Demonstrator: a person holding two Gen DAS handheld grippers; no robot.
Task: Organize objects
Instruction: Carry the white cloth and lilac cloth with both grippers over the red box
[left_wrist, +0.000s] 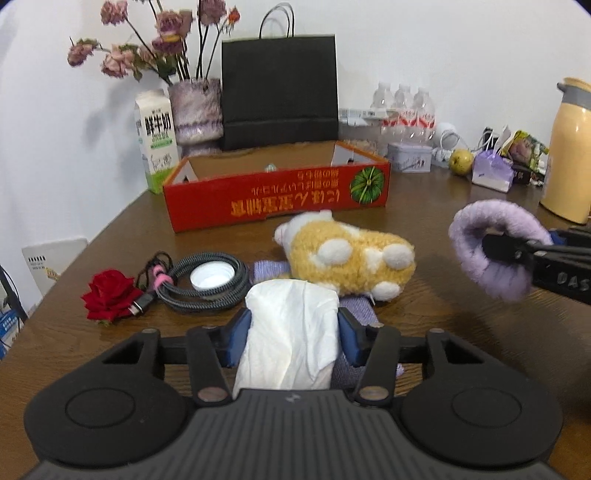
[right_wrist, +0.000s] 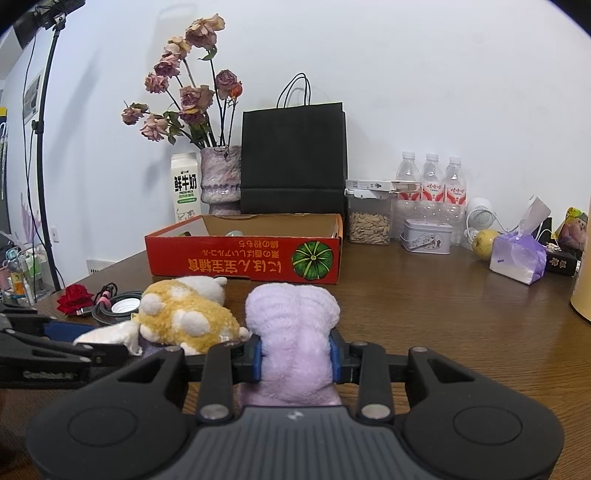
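Brown wood-grain table (left_wrist: 424, 332) fills both views, w/ a white wall behind. At the back stands a tall black paper carrier bag w/ cord handles (left_wrist: 279, 92). In front of it sits a shallow red cardboard tray box w/ a green pumpkin picture on its side (left_wrist: 277, 195), open top.

Nearer, just beside the box, a yellow-and-white plush toy (left_wrist: 347, 258) lies on its side on the table. Left of it is a coiled grey braided cable (left_wrist: 207, 291) w/ a white plastic bottle cap (left_wrist: 212, 277) inside the coil; a red fabric rose (left_wrist: 109, 295) lies beside the cable, at the table's left edge.

Left gripper (left_wrist: 293, 332): jaws closed on a crumpled white tissue (left_wrist: 291, 328), blue pads pressing both sides, held just above the table in front of the toy.

Right gripper (right_wrist: 295, 354): jaws closed on a fluffy lilac plush ring (right_wrist: 291, 332), squeezed between its pads. In the left wrist view the ring hangs above the table, to the right of the toy, well apart from the box.
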